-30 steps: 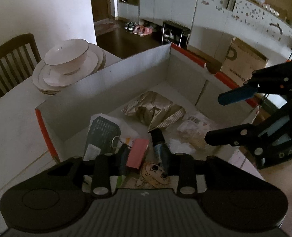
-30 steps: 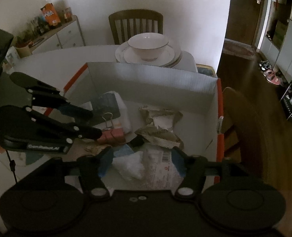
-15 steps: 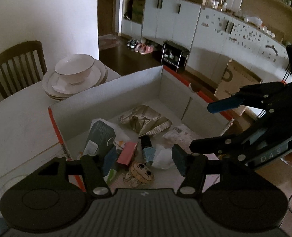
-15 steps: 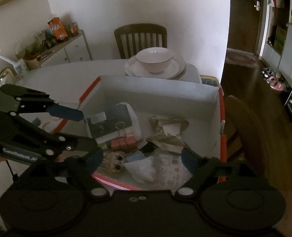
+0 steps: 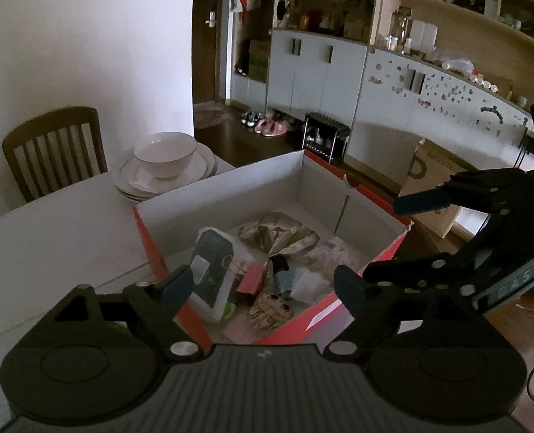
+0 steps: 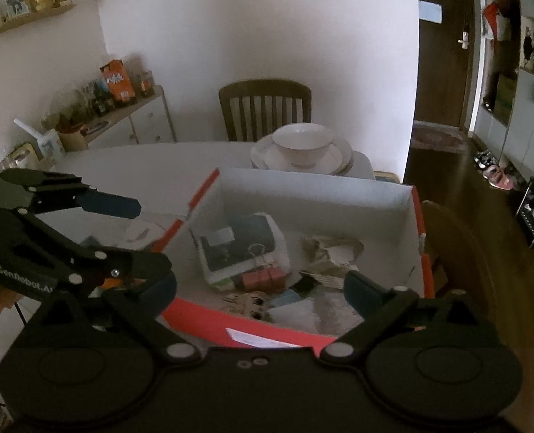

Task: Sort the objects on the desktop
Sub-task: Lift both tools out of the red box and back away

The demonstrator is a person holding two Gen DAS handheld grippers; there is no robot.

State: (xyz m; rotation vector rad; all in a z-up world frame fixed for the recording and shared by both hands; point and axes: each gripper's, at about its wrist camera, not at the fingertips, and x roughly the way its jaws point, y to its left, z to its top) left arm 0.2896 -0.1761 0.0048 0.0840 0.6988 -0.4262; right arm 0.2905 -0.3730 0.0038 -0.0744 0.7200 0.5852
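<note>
Both grippers above the near wall of the red box [image 6: 252, 328], which sits at the table [image 5: 50, 238] edge with its white-lined far wall toward the stacked plates [image 6: 342, 162] and bowl [image 6: 301, 146]. Left gripper [image 5: 263, 281]: jaws opening, already wide, nothing between the pads; right gripper [image 6: 261, 287]: jaws opening to nearly full spread, likewise empty. The sorted items lie inside the box, ahead of and below both sets of fingertips: a dark packet in clear wrap [image 6: 241, 243] against the left wall; a pink block with a binder clip [image 6: 263, 278] beside it; a cartoon-face item [image 6: 247, 301] just inside the near wall; a crumpled snack bag [image 6: 330, 252] toward the right wall; a white wad [image 6: 295, 314] at the near right. Seen from the right wrist, the left gripper [image 6: 137, 238] stands off the box's left wall, over the table. The box's long axis seems to run away from both hands, so any further item would probably enter over the near wall; neither hand looks clearly nearer. No loose item shows on the table, so sorting appears largely done.
</note>
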